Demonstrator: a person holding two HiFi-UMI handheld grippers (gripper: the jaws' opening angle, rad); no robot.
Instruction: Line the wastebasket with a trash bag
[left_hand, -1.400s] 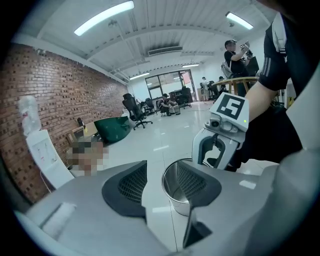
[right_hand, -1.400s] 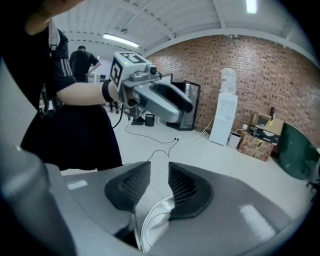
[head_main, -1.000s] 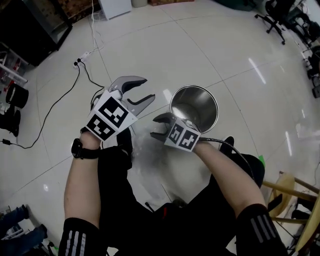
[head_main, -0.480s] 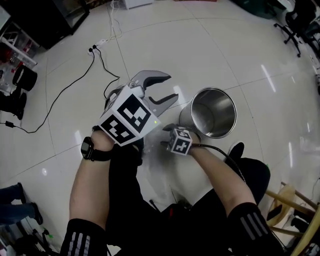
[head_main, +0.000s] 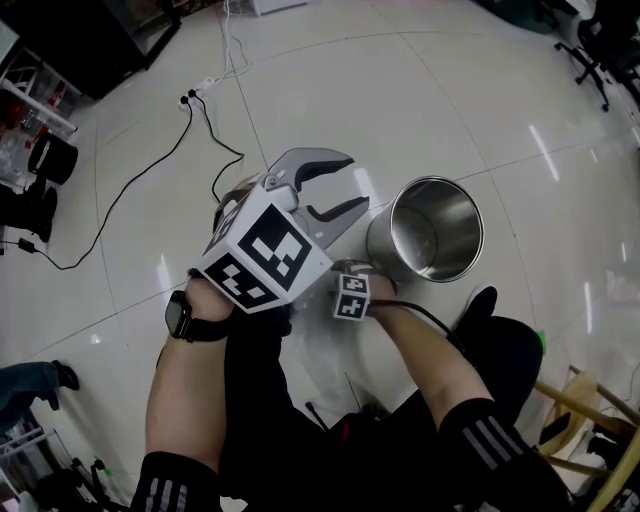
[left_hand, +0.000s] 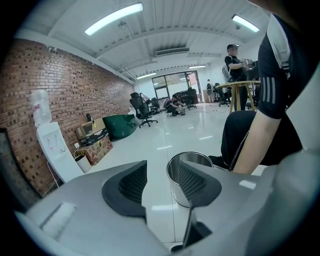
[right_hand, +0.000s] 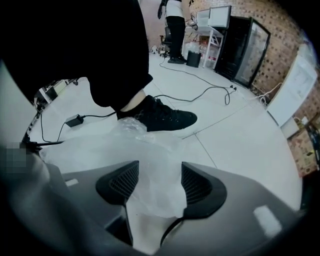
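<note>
Trash bag (right_hand: 150, 165) crumpled, translucent; wastebasket (head_main: 400, 245) shiny steel cyl., upright.

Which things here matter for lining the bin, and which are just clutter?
For the job:
- steel wastebasket, empty
- clear trash bag, crumpled on the floor

Lying about:
- power strip
- office chair
- green beanbag
- water dispenser

Left gripper (head_main: 352, 185): held high, pointing slightly below level, jaws apart, nothing between them. Right gripper (right_hand: 160, 172): low, pointing steeply down, jaws just been opening, trash bag (right_hand: 150, 145) film between them, unclamped.
</note>
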